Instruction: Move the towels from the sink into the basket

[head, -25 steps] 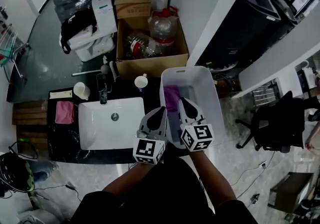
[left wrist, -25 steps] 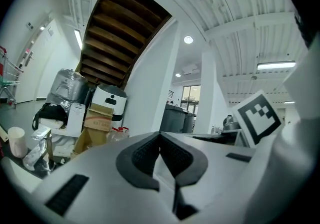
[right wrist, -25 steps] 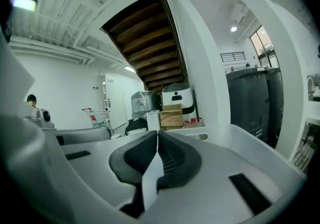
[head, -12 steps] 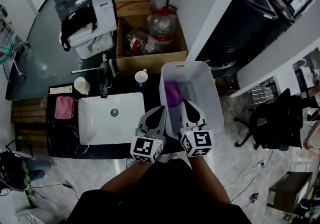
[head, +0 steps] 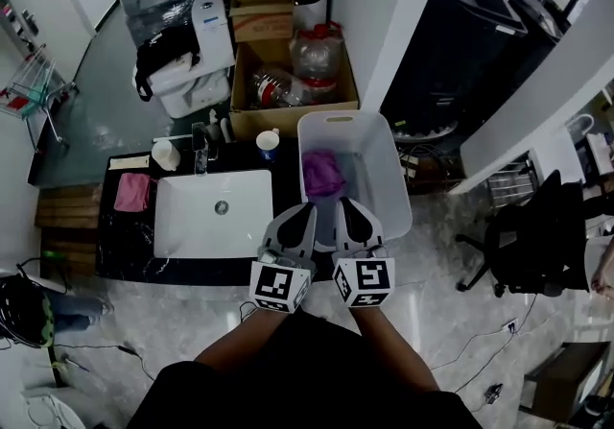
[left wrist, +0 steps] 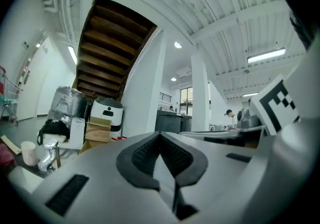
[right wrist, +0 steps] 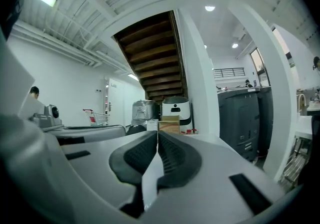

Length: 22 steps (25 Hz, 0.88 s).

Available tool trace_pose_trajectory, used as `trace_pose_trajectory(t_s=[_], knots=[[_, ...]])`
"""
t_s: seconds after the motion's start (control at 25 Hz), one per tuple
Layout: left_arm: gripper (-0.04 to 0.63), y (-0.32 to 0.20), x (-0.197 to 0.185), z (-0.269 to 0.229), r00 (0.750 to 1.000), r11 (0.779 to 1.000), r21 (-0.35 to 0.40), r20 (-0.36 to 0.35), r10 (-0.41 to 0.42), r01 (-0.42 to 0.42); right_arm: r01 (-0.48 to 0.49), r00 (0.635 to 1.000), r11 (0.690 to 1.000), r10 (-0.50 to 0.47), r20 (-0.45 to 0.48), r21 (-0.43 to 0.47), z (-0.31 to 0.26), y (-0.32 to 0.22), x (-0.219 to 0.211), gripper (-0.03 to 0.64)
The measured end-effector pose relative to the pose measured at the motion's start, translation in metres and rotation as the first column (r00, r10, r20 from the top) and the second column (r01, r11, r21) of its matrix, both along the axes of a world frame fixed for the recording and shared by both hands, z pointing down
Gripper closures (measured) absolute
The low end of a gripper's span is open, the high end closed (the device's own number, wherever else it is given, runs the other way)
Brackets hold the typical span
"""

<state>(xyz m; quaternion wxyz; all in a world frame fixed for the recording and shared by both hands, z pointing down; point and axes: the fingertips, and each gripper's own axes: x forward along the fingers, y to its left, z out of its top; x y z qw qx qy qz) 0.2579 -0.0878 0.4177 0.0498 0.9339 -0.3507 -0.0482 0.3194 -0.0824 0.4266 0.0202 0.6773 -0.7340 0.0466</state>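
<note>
Towel, purple (head: 321,173), lies bunched in the far end of the basket (head: 395,189), a white bin standing just past the right edge of the worktop (head: 125,259). The sink (head: 192,226), set in the middle of the worktop, shows only bare white and its drain, so we judge the move done or nearly so. A pink cloth (head: 132,192) rests near the worktop's left edge, outside the sink; whether it counts as one of the towels we cannot tell. We hold both grippers close to our body, side by side, over the worktop's near right corner and the near end of the basket. Our left gripper (head: 307,213) has its jaws pressed together with nothing between them, and our right gripper (head: 343,206) is likewise clenched and empty. Both look out level across the room, not down at any towel, which suggests a rest pose with no grasp in hand. A tap (head: 201,156) and cup (head: 268,143) stand along the far edge
</note>
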Motion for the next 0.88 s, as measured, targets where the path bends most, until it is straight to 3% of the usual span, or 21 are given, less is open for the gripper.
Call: trace_pose_trajectory(t_s=[0.2, 0.48, 0.88], knots=[[0.583, 0.049, 0.011, 0.000, 0.999, 1.000, 0.000, 0.020, -0.025, 0.025, 0.055, 0.998, 0.998, -0.055, 0.014, 0.011, 0.000, 0.051, -0.002, 0.595], [0.583, 0.105, -0.004, 0.014, 0.986, 0.989, -0.008, 0.076, -0.147, 0.148, 0.162, 0.985, 0.986, -0.163, 0.059, 0.029, 0.010, 0.104, -0.019, 0.594], [0.583, 0.127, -0.077, 0.030, 0.936, 0.939, -0.044, 0.104, -0.337, 0.342, 0.337, 0.938, 0.941, -0.338, 0.078, 0.024, 0.024, 0.121, -0.092, 0.594]])
